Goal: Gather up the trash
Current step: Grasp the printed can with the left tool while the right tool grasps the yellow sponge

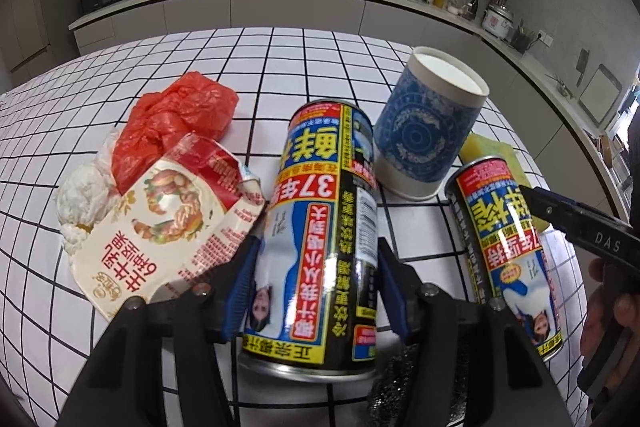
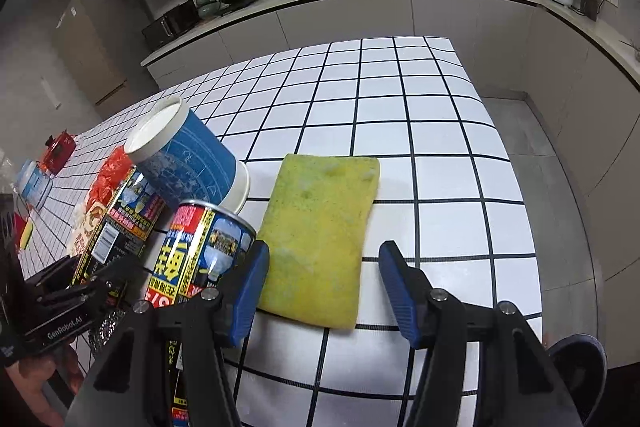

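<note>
Can stands between left jaws; sponge between right

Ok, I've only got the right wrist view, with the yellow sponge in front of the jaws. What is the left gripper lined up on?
Observer: The left gripper straddles the upright can farther from your sponge; I cannot tell whether its pads press on it.
Operator: What is on that can's far side?
Observer: A crumpled, torn-open food carton, beside the can.
Operator: Anything behind the carton?
Observer: A white paper wad next to a red plastic bag.
</note>
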